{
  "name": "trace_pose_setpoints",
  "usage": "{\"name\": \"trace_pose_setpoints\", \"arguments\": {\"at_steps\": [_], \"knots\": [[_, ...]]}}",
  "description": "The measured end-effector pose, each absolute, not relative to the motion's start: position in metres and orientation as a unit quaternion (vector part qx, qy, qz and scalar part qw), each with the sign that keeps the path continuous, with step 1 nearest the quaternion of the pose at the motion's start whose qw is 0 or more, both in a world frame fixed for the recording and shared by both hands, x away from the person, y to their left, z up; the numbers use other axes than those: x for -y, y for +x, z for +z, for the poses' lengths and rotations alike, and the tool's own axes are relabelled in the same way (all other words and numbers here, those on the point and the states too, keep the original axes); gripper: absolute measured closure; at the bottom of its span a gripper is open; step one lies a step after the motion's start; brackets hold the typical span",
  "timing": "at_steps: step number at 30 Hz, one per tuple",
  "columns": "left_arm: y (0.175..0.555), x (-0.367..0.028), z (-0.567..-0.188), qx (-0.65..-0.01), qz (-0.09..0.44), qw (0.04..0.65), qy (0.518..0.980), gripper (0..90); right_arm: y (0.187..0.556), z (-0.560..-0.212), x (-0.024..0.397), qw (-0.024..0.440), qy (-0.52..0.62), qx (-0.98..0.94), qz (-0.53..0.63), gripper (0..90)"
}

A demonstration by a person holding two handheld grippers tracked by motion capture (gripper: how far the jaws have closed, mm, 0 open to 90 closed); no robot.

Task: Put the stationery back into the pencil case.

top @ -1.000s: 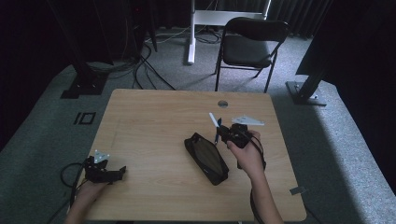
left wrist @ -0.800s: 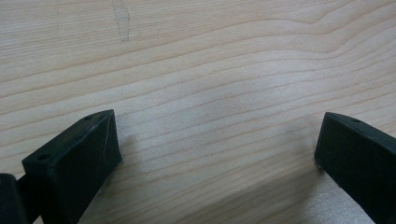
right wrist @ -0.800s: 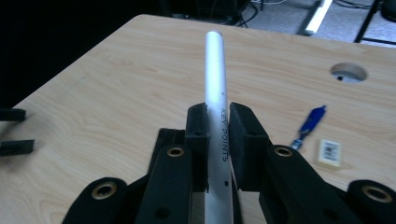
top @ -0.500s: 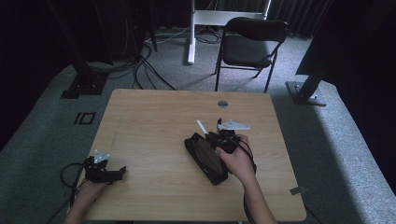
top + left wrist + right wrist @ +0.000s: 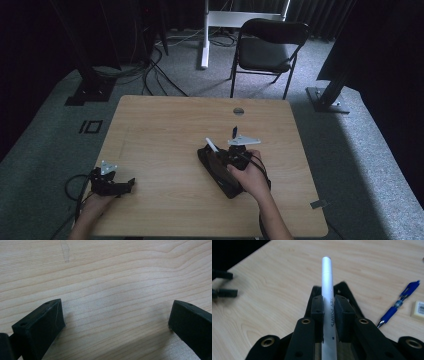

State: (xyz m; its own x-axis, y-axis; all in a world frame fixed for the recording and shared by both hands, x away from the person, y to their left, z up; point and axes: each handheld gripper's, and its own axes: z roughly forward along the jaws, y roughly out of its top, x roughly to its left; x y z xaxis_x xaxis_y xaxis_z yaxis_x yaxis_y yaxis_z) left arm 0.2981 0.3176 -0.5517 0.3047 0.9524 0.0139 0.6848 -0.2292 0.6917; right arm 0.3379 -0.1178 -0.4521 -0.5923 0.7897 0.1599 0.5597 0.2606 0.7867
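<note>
My right gripper (image 5: 329, 307) is shut on a white pen (image 5: 327, 282) that sticks out forward between its pads. Right under the pen lies a black pencil case (image 5: 348, 291). In the high view the right gripper (image 5: 221, 152) hovers low over the far end of the case (image 5: 216, 172), and the pen (image 5: 212, 144) points away to the left. A blue pen (image 5: 399, 303) and a pale eraser (image 5: 418, 310) lie on the table beside the case. My left gripper (image 5: 127, 184) rests near the front left edge, open (image 5: 116, 317) over bare wood.
The wooden table (image 5: 165, 135) has a small round hole (image 5: 238, 111) near its far edge. A black chair (image 5: 267, 47) and a white stand leg (image 5: 205, 35) are on the floor beyond it. Cables trail off the left gripper at the table's front left.
The right hand has carried the white pen left and down, from beside the case to just over its far end. The left gripper has stayed put.
</note>
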Motion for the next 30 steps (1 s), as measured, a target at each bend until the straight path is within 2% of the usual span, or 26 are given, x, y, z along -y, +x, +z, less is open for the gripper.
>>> {"name": "trace_pose_setpoints", "arguments": {"at_steps": [18, 30], "knots": [[0.298, -0.318, -0.552, -0.545, 0.225, 0.297, 0.751, 0.3, 0.341, -0.481, 0.116, 0.119, 0.442, -0.804, 0.379, 78.4], [0.298, -0.318, -0.552, -0.545, 0.225, 0.297, 0.751, 0.3, 0.347, -0.487, 0.109, 0.124, 0.445, -0.819, 0.34, 78.5]]}}
